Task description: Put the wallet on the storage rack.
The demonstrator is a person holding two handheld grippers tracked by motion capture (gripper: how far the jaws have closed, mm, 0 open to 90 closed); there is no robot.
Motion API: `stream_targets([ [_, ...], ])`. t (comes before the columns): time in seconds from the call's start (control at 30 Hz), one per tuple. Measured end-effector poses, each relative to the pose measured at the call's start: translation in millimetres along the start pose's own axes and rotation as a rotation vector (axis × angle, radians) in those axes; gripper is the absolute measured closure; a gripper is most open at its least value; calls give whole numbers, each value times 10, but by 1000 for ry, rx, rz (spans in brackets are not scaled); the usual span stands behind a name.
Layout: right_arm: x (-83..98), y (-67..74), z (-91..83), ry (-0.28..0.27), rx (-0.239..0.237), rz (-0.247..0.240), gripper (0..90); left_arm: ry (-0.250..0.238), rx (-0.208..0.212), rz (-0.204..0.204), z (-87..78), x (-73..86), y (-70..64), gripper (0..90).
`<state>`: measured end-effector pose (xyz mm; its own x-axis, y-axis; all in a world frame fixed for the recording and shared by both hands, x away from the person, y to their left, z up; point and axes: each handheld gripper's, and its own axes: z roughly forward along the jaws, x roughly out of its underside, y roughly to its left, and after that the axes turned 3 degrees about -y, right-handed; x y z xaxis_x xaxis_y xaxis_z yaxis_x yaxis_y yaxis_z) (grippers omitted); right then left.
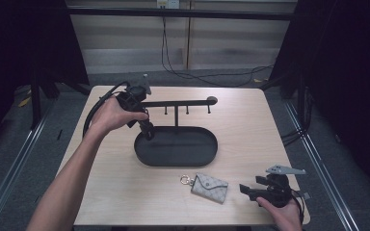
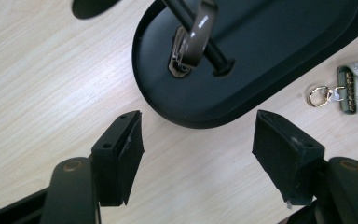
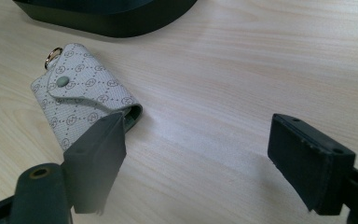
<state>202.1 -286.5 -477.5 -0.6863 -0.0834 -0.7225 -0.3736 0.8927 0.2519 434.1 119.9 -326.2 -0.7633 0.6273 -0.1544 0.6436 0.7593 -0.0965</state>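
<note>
The left gripper (image 1: 147, 131) is held over the left end of the black oval tray (image 1: 202, 156), which stands near the middle of the table (image 1: 250, 125). Its jaws are spread wide with nothing between them. In the left gripper view the tray's rounded end is seen just beyond the open jaws, and a brown watch (image 2: 193, 39) is seen hanging by the post that rises from the tray floor, its buckle end resting on that floor. From the high view the watch cannot be made out; there the T-shaped stand (image 1: 178, 103) with its small pegs is seen above the tray.

The right gripper (image 1: 250, 191) is held low at the table's near right corner, its jaws also apart and empty. A patterned grey key pouch (image 1: 209, 186) with a metal ring (image 1: 186, 180) lies between the tray and the near edge, just beside the right gripper. Its snap flap and printed pattern are shown clearly in the right gripper view, close to one jaw and not touched.
</note>
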Motion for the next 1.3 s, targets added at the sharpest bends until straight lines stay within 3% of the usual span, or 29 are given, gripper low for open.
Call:
stream_targets([
  [0.33, -4, -1, 11, 3, 0, 5, 193, -41, 14, 11, -17, 156, -1, 314],
  [0.63, -8, -4, 15, 2, 1, 5, 193, -95, 30, 26, -46, 398, -45, 300],
  [0.77, -7, -10, 20, 8, 0, 6, 193, -105, 42, 31, -6, 538, -41, 279],
  [0.97, -5, -7, 10, 3, 3, 6, 193, -164, 52, 15, 89, 744, 19, 255],
  [1.07, -8, -8, 21, 9, 1, 7, 193, -214, 92, 12, 193, 901, 35, 234],
  [1.1, -8, -7, 19, 9, -1, 7, 193, -214, 92, 12, 193, 901, 35, 218],
  [1.13, -6, -7, 18, 6, 0, 4, 193, -192, 84, 41, 249, 971, 29, 194],
  [1.23, -5, -8, 13, 5, 1, 7, 193, -215, 78, 21, 292, 1062, 22, 197],
  [1.27, -5, -7, 9, 4, 0, 7, 192, -222, 92, 34, 352, 1157, 10, 197],
  [1.3, -5, -7, 9, 4, 0, 7, 192, -222, 92, 34, 352, 1157, 10, 195],
])
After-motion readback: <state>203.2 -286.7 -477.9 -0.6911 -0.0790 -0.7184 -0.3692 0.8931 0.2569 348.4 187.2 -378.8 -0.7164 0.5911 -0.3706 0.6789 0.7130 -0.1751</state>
